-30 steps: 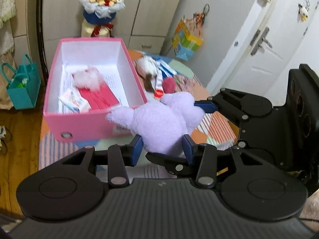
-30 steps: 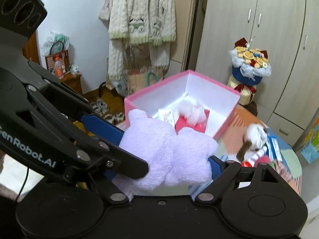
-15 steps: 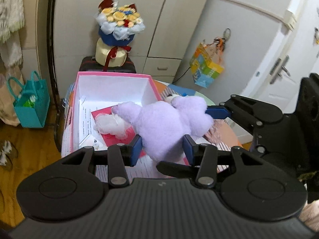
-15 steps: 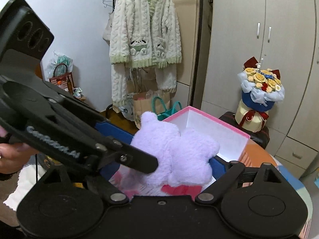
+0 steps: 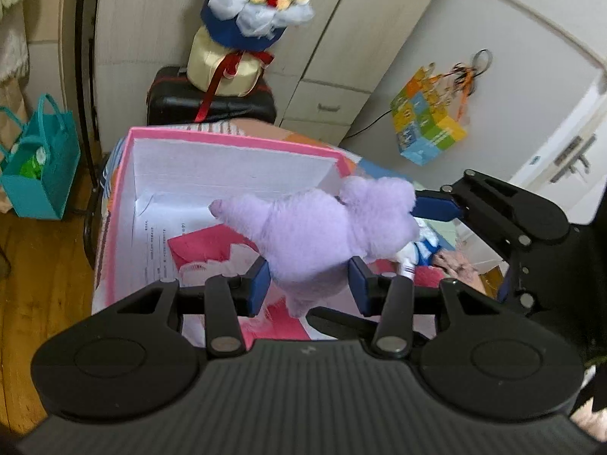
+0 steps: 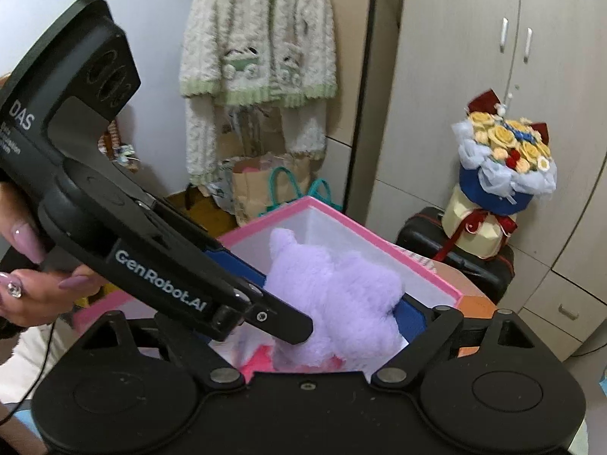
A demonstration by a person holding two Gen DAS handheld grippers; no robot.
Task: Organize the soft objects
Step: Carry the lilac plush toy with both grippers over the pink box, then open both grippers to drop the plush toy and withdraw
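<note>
Purple plush (image 5: 322,235) pinched by both grippers' jaws.

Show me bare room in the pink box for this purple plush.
Free: the white paper floor of the pink box, between its far wall, left wall and the red card. Crowded: around the card, and among the small toys right of the box.

The left hand-held gripper (image 5: 309,290) clamps a fluffy lilac plush toy (image 5: 322,235) between its blue pads, above a pink cardboard box with white lining (image 5: 235,140). At three o'clock, the right hand-held gripper's blue finger (image 5: 436,206) touches the toy. At twelve o'clock stands a blue-wrapped bouquet (image 5: 254,3).
</note>
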